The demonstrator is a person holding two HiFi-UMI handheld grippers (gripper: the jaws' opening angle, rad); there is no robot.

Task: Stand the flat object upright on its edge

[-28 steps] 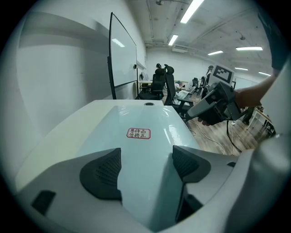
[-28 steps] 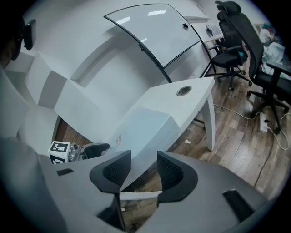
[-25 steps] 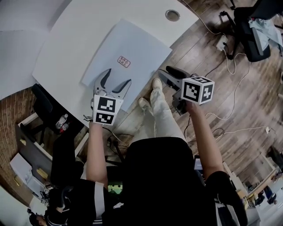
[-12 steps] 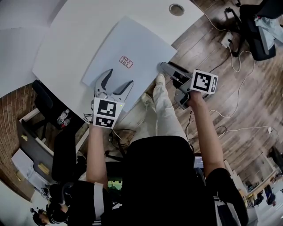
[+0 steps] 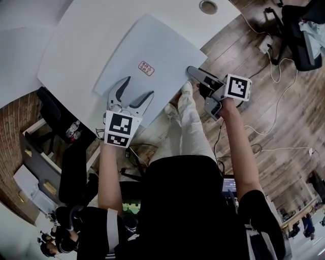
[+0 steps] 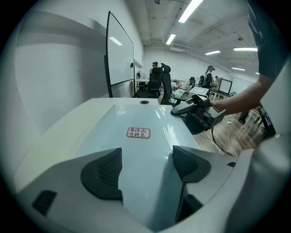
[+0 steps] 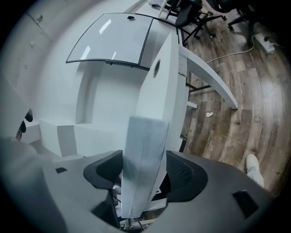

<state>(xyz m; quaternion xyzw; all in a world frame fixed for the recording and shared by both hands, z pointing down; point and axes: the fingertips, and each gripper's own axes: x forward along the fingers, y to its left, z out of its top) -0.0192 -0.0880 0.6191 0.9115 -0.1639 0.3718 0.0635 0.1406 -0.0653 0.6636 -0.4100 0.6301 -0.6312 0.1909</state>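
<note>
A large flat pale-blue panel (image 5: 152,45) with a red-bordered sticker (image 5: 146,68) lies flat on the white table (image 5: 86,30). My left gripper (image 5: 136,90) stands open over the panel's near edge. In the left gripper view the panel (image 6: 150,120) and sticker (image 6: 138,133) lie under its jaws (image 6: 146,164), which hold nothing. My right gripper (image 5: 195,80) is at the panel's right edge, also seen from the left gripper (image 6: 188,111). Its jaws (image 7: 144,170) are opening and straddle the panel's edge (image 7: 145,141). A gap shows beside the right pad.
A round cable hole (image 5: 208,6) sits at the table's far end. Wood floor with cables and a power strip (image 5: 264,45) lies to the right, an office chair (image 5: 299,25) beyond. The person's shoes (image 5: 185,90) are below the table edge. A whiteboard (image 6: 120,59) stands behind.
My right gripper has moved up and left to the panel's right edge, and its jaws have spread. The left gripper has hardly shifted.
</note>
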